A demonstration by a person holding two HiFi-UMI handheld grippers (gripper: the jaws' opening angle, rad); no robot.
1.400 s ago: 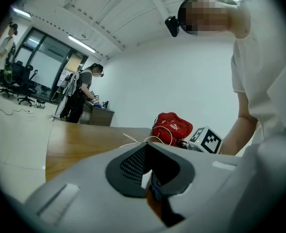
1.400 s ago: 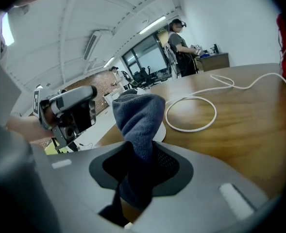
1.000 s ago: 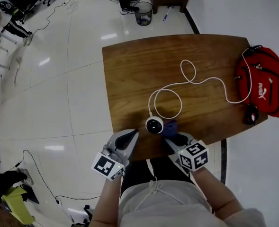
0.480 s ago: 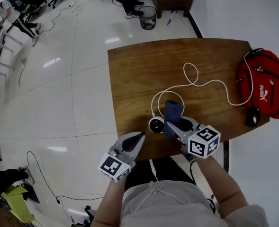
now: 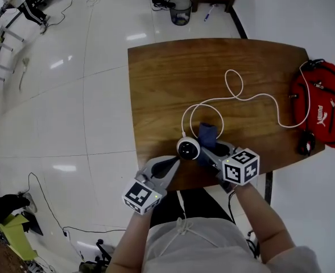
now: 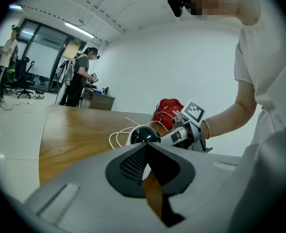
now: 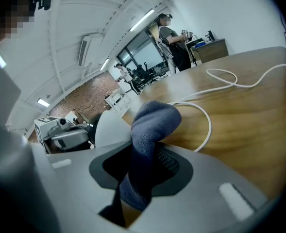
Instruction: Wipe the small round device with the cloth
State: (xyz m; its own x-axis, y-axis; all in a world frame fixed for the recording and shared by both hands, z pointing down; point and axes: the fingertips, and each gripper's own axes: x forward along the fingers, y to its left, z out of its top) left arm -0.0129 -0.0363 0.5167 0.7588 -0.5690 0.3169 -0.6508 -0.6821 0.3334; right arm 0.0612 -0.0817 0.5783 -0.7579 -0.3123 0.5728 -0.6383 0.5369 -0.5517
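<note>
**Device sits between the two tools, with the cloth on its right**

The small round device (image 5: 188, 148) stands near the front edge of the wooden table (image 5: 167, 78), close to the person. Its dark rounded face is turned upward and a white cable (image 5: 235, 92) loops away from it across the tabletop.

Just to its right is the blue cloth (image 5: 207, 134). The right gripper (image 5: 208, 152) has it pinched firmly between its jaws. A bunched fold pokes out past the tips, close against the device's side, though I cannot tell whether it actually touches.

On the other side, the left gripper (image 5: 176, 160) points at the device with its jaws pressed together and nothing between them. Its tip is just beside the device's left flank.

The device is therefore flanked by both tools, and the wiping hand is about as near as the bracing one. From the cloth, the device lies to the left and slightly toward the person. The next stroke probably calls for a short sideways sweep leftward over the dome. The left tool looks well placed to steady the device from the opposite side.

A red bag (image 5: 323, 101) lies well apart at the table's right edge.
</note>
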